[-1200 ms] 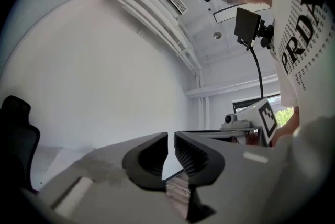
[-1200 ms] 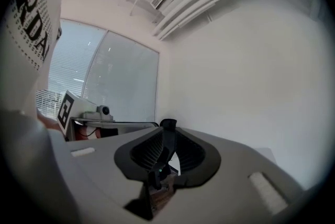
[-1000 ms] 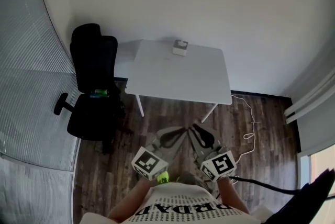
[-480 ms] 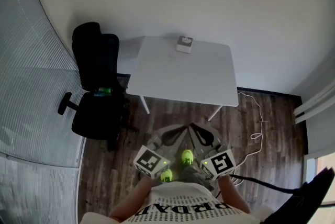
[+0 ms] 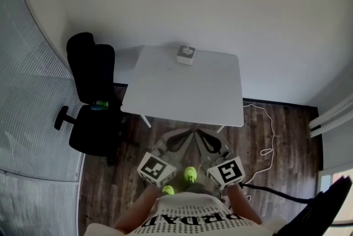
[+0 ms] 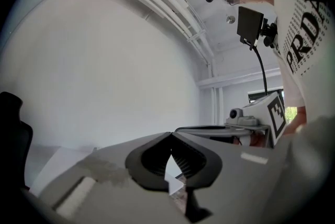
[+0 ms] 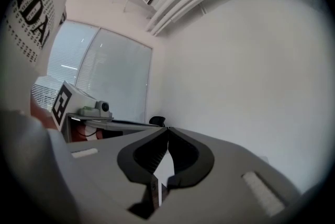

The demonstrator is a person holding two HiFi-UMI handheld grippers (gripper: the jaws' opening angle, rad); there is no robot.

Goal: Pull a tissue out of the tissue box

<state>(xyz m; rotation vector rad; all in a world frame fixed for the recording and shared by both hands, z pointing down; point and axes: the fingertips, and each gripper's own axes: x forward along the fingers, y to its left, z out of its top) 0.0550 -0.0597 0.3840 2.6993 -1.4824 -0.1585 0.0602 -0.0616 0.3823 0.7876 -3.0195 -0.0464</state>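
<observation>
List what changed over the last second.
The table with the tissue box looks slightly closer as the person steps toward it. The right gripper has just been closing its jaws, nothing between them. Left gripper stays shut and empty; tissue box untouched on the table.

large letters on shirt (image 5: 194,218), seemingly "PRDA", partly cropped

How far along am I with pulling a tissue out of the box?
Nothing is done yet: the small white tissue box sits at the far edge of the white rectangular table, well beyond both tools. In hand: nothing; the left tool is shut and empty, and the right tool has just closed on nothing. Left: reach the box and do the whole pull.
</observation>
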